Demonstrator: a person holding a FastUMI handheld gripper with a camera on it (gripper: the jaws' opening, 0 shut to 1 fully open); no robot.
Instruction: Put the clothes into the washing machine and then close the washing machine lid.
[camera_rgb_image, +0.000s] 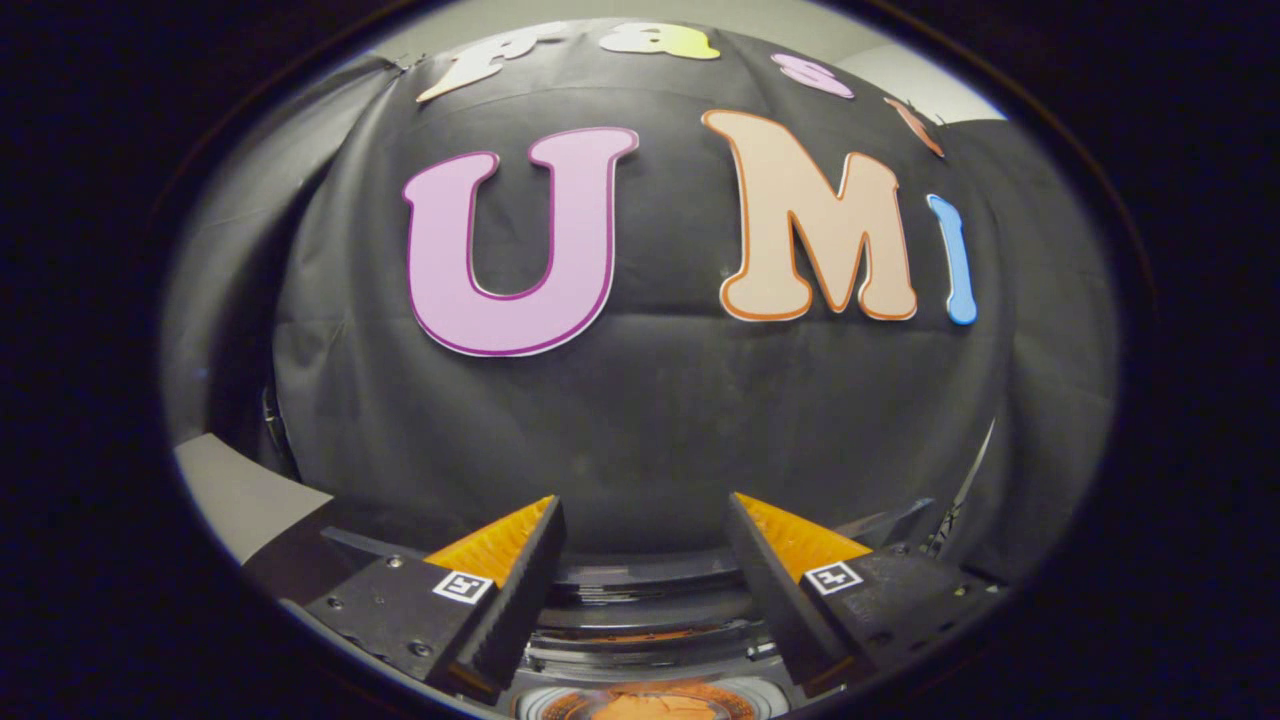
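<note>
**Gripper held open above the washing machine, facing the booth wall**

The gripper (645, 520) sits at the bottom centre of the frame with its two fingers (520, 580) spread well apart and nothing between them. Through the gap, the black cloth wall (650, 420) fills the middle and upper part of the picture, hanging straight ahead of the fingertips.

The washing machine (650, 640) lies low in the frame, below and between the fingers: curved dark and silvery rings of its top show in the gap, stacked one under another towards the bottom edge. At the very bottom centre, inside a pale round rim, something orange (645, 708) shows, which may be clothing in the drum, though too little of it is seen to be sure. It lies beneath the fingers, closer to the camera than their tips, and neither finger touches it.

At the lower left of the frame, beside the left finger, a pale flat surface (235, 490) runs off to the side, meeting the foot of the cloth wall.
</note>
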